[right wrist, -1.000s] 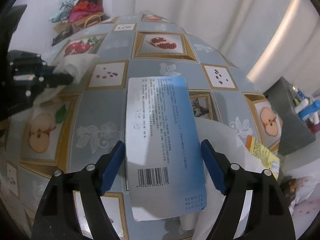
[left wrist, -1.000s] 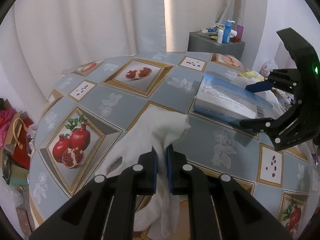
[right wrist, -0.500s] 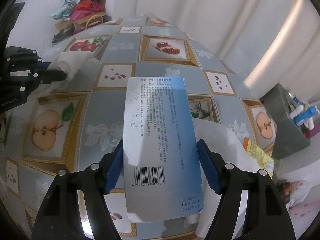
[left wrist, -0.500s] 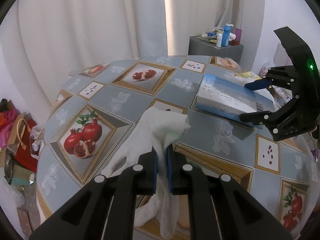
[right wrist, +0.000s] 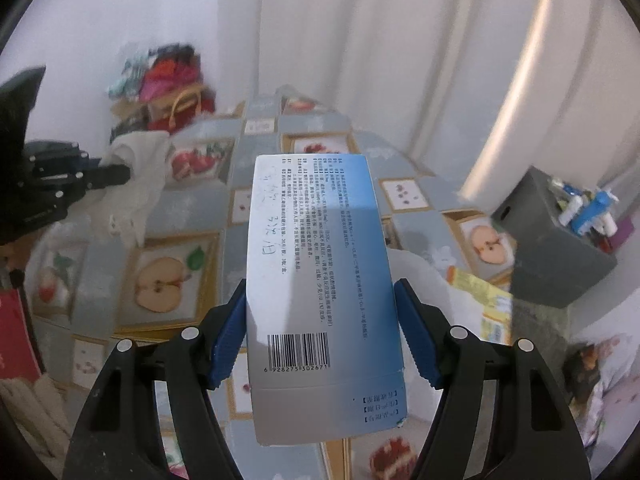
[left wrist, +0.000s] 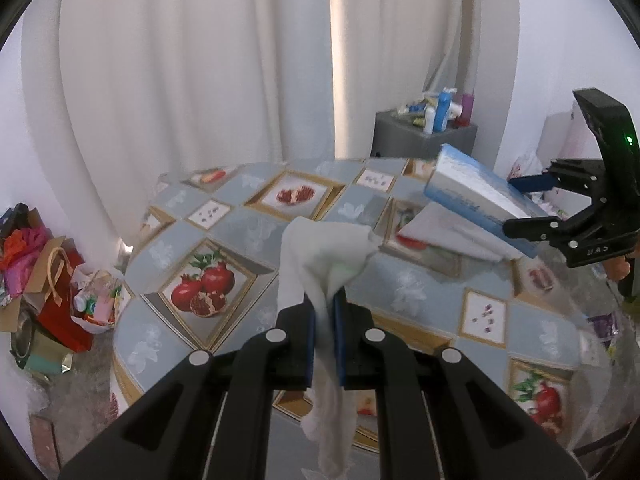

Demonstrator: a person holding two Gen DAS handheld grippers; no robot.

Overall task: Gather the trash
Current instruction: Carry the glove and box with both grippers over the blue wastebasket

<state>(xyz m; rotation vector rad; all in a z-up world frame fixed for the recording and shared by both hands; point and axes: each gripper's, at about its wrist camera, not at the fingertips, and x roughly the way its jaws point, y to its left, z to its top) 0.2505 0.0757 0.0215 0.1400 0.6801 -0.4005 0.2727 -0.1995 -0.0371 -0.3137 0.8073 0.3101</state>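
Note:
My left gripper (left wrist: 323, 322) is shut on a crumpled white tissue (left wrist: 326, 252) and holds it above the near edge of the round table (left wrist: 224, 240); the tissue hangs below the jaws. It also shows in the right wrist view (right wrist: 136, 184) at the left. My right gripper (right wrist: 320, 336) is shut on a blue-and-white cardboard box (right wrist: 320, 280) with a barcode, lifted off the table. The box (left wrist: 476, 196) and right gripper (left wrist: 532, 208) show at the right in the left wrist view.
A white sheet (left wrist: 440, 232) and a yellow wrapper (right wrist: 484, 300) lie on the table's fruit-patterned cloth. A grey box with bottles (left wrist: 424, 136) stands behind. Bags and clutter (left wrist: 44, 264) sit on the floor at the left. Curtains hang behind.
Both grippers have risen from the table. The tissue now hangs clear of the cloth, and the box has come up off the white sheet.

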